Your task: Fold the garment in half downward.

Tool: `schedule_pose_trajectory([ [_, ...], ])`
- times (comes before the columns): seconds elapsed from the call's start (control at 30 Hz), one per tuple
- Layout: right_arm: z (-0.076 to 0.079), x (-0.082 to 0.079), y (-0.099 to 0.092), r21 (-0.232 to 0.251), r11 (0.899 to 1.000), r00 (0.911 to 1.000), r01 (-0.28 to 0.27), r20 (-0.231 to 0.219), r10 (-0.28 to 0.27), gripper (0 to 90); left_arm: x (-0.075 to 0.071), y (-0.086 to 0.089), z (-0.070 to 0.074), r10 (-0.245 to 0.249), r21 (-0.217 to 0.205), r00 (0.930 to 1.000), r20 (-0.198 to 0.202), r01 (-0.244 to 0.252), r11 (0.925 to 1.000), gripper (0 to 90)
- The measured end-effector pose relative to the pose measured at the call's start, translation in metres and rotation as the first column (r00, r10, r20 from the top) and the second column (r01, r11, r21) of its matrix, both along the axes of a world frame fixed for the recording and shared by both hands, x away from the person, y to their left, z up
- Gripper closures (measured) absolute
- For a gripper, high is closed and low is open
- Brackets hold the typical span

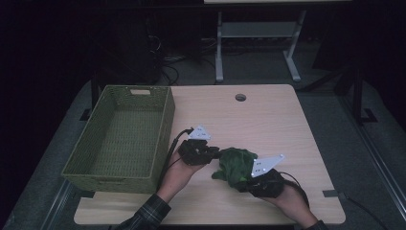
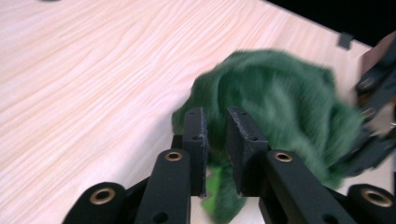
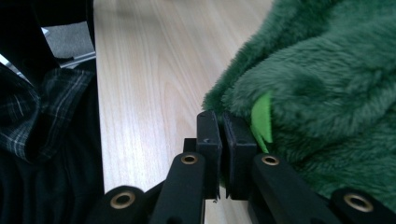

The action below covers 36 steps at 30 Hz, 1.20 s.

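From above, a green plush toy (image 1: pixel 236 165) lies on the pale tabletop (image 1: pixel 268 120) low and right of centre in the frame, between the left tongs (image 1: pixel 210 154) and the right tongs (image 1: pixel 245 182), with a woven green basket (image 1: pixel 163 129) at the left edge of the tabletop. The right gripper view shows what the high view cannot: those tongs are pressed together on the fur at a bright green tag (image 3: pixel 261 119), a plaid sleeve (image 3: pixel 28 112) at far left. In the left gripper view the jaws stand a little apart with a fold of blurred plush between them, and I cannot tell whether they pinch it.
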State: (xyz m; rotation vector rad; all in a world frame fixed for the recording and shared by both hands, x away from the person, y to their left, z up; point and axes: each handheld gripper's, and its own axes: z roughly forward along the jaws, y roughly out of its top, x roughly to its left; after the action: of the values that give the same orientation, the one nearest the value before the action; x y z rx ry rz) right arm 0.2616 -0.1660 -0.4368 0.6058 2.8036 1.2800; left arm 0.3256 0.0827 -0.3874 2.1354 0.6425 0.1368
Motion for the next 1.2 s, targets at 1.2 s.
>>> schedule_pose_trajectory([
  [1.2,0.03,-0.021,-0.057,0.116,0.982,0.9854,0.147,0.07,-0.156,66.7,-0.006,-0.033,-0.046,-0.105,0.146,0.994,-0.032,0.108,0.9833,74.7],
])
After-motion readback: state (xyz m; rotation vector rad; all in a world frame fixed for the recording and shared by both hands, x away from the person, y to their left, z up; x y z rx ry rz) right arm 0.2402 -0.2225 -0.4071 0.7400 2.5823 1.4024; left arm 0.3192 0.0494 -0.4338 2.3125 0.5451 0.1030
